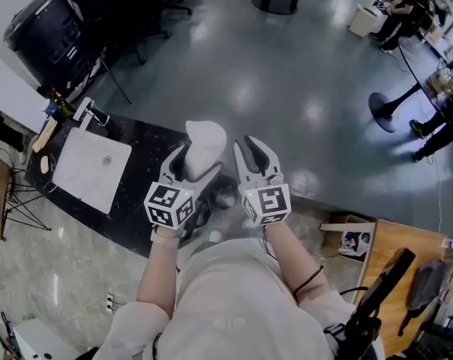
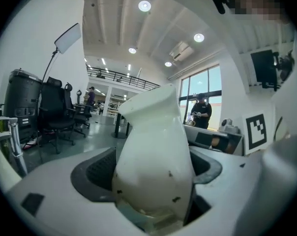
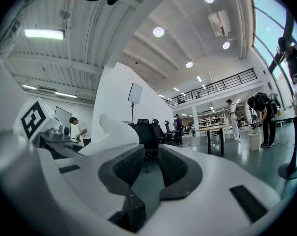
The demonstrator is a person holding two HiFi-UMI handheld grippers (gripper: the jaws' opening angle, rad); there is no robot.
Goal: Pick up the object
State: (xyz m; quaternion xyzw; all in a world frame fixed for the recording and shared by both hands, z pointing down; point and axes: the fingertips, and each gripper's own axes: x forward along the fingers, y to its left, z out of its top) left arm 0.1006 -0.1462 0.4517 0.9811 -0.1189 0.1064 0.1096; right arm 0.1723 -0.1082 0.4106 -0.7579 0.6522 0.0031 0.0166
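The object is a white, vase-like piece with a narrow neck and a wide flared top (image 1: pixel 205 145). My left gripper (image 1: pixel 197 161) is shut on it and holds it up in the air over the counter's edge. In the left gripper view the white object (image 2: pixel 156 151) stands upright and fills the space between the dark pads of the left gripper (image 2: pixel 156 173). My right gripper (image 1: pixel 255 150) hangs just to its right, apart from it. Its jaws (image 3: pixel 151 168) stand a little open with nothing between them. The white object (image 3: pixel 114 129) shows at that view's left.
A black counter (image 1: pixel 140 201) with a white sink (image 1: pixel 91 167) and faucet (image 1: pixel 86 111) lies below left. A dark round thing (image 1: pixel 225 195) sits under the grippers. Grey floor stretches ahead, with a round-base stand (image 1: pixel 388 107), a black bin (image 1: pixel 43 32) and a wooden table (image 1: pixel 395 253).
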